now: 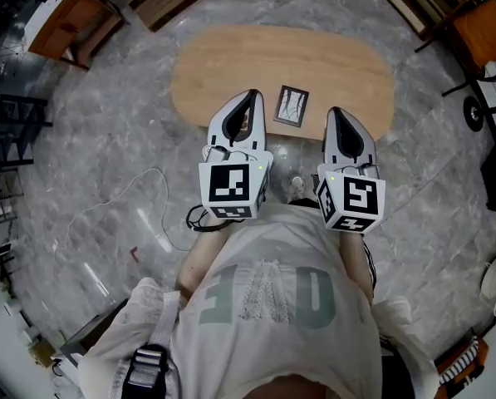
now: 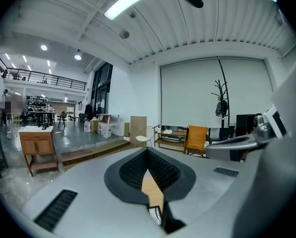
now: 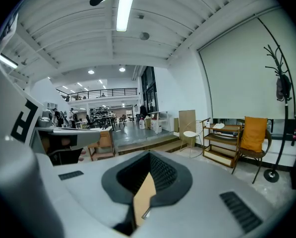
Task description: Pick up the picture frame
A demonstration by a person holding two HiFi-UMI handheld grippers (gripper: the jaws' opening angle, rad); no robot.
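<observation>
A small dark picture frame (image 1: 292, 105) lies flat on the oval wooden table (image 1: 231, 65), near its front edge. My left gripper (image 1: 250, 96) is held over the table's front edge, its tip just left of the frame, with the jaws shut and nothing in them. My right gripper (image 1: 334, 111) is level with it, just right of the frame, jaws together and empty. In the left gripper view a corner of the frame (image 2: 155, 213) shows through the slit between the pads (image 2: 165, 170). The right gripper view shows only a sliver of the table (image 3: 145, 198) through its jaws.
The table stands on a grey marble floor (image 1: 106, 156). A white cable (image 1: 152, 214) runs across the floor at the left. A wooden cabinet (image 1: 69, 23) is at the back left, an orange chair (image 1: 485, 25) at the back right. My shoes (image 1: 296, 188) are just before the table.
</observation>
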